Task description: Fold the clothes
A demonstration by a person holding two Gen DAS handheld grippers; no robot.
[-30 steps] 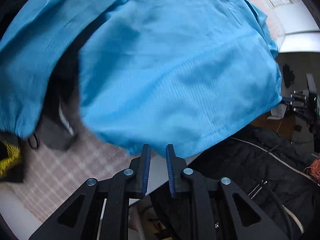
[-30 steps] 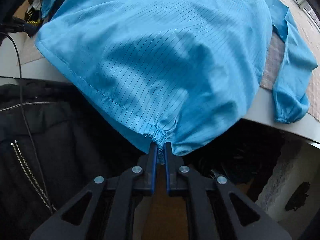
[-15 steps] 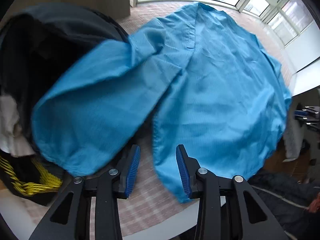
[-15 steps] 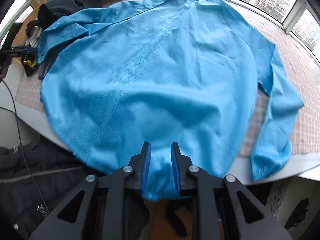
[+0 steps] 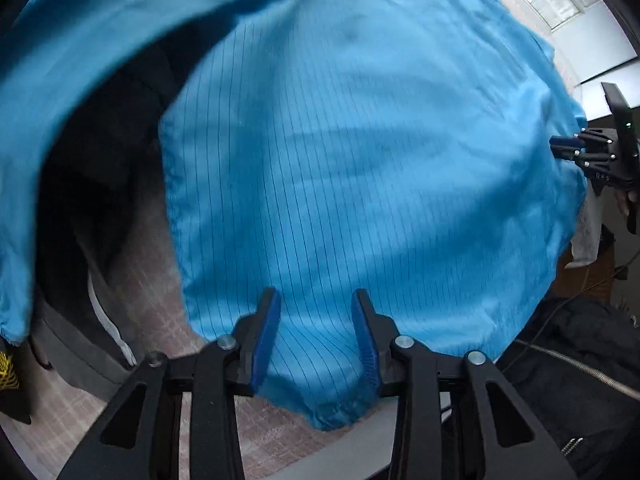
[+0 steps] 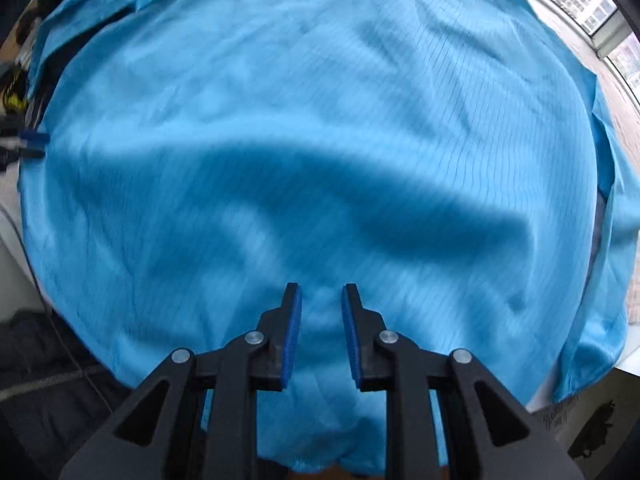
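Two grippers work one blue pinstriped garment (image 5: 360,152) spread over the checked tablecloth (image 5: 152,320): the left gripper (image 5: 316,336) stands with its blue pads apart, a gathered hem corner lying loose between them. Further right, the right gripper (image 6: 320,328) is likewise parted over cloth draping off the table edge, though blur there probably hides any contact.

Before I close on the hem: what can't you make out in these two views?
- Table: mostly covered by the blue garment in both views.
- Left gripper, right gripper: jaws open around the hem; cloth contact unclear.
- Right sleeve cuff: blurred, near the frame edge.
- Dark pile: items indistinguishable, shadowed under the raised sleeve.
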